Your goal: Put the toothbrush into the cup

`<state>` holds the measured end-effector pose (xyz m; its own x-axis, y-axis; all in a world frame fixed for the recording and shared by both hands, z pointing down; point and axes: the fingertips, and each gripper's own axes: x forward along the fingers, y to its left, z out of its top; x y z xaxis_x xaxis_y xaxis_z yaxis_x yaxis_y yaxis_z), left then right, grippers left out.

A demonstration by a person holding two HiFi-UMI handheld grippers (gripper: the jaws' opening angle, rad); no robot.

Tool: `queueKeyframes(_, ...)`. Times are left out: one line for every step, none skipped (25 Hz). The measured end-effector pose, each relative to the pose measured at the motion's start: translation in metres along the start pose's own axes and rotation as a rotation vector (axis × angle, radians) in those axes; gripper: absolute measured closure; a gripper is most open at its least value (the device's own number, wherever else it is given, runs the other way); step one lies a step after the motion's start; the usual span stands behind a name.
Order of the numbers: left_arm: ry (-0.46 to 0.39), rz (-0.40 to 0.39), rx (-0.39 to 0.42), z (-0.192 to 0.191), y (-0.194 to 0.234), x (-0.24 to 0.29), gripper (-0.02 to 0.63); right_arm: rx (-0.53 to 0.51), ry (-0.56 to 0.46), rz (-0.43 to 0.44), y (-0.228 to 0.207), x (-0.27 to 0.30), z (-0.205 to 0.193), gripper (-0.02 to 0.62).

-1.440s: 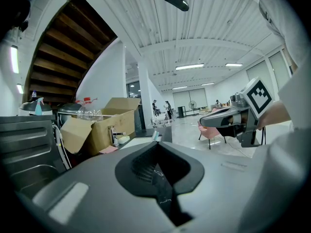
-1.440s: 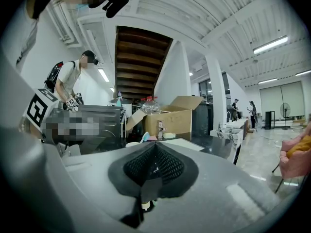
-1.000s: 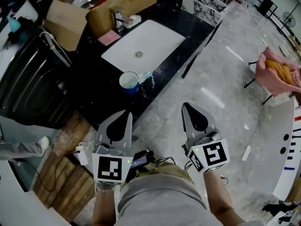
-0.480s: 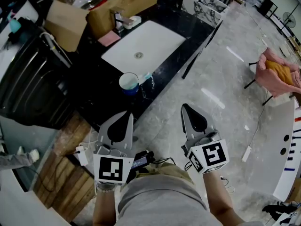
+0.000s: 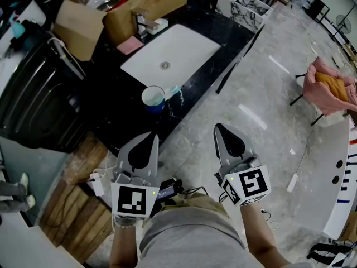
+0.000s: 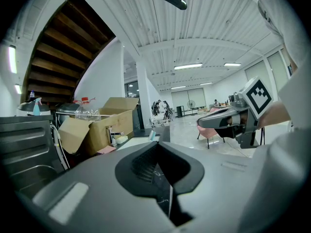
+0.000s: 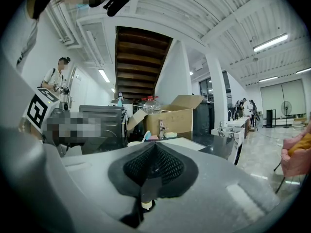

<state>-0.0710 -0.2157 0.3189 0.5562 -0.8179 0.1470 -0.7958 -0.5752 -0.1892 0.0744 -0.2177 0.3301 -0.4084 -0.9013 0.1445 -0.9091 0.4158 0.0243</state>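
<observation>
1. Two hand-held grippers: the left hand-held gripper (image 5: 149,135) and the right hand-held gripper (image 5: 218,128).
2. One cup (image 5: 153,98), near the front edge of the counter (image 5: 125,113).
3. One toothbrush (image 5: 174,89).
4. One sink (image 5: 189,43).
5. One faucet (image 5: 140,20).
6. One pink chair (image 5: 329,88).

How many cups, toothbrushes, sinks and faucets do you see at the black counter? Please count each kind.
cup: 1
toothbrush: 1
sink: 1
faucet: 1
Total: 4
</observation>
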Motion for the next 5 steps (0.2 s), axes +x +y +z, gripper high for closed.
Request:
queueKeyframes(0.001, 0.0, 0.001, -0.0001, -0.0001, -0.0001, 0.593, 0.001, 0.0, 0.001, 0.0001, 0.0, -0.0003, 0.597)
queueKeyframes(0.002, -0.001, 0.002, -0.0002, -0.0002, -0.0003, 0.594, 0.003, -0.001, 0.001, 0.0002, 0.0001, -0.0007, 0.597)
queueKeyframes(0.003, -0.001, 0.002, -0.0002, -0.0002, -0.0003, 0.592, 0.005, -0.002, 0.002, 0.0004, 0.0001, -0.001, 0.597)
queueKeyframes(0.002, -0.001, 0.002, -0.0002, -0.0002, -0.0004, 0.592, 0.006, -0.003, 0.003, 0.0006, 0.0002, -0.0013, 0.597)
queueKeyframes(0.002, 0.0, 0.002, -0.0002, -0.0002, -0.0005, 0.592, 0.007, -0.004, 0.004, 0.0009, 0.0003, -0.0015, 0.597)
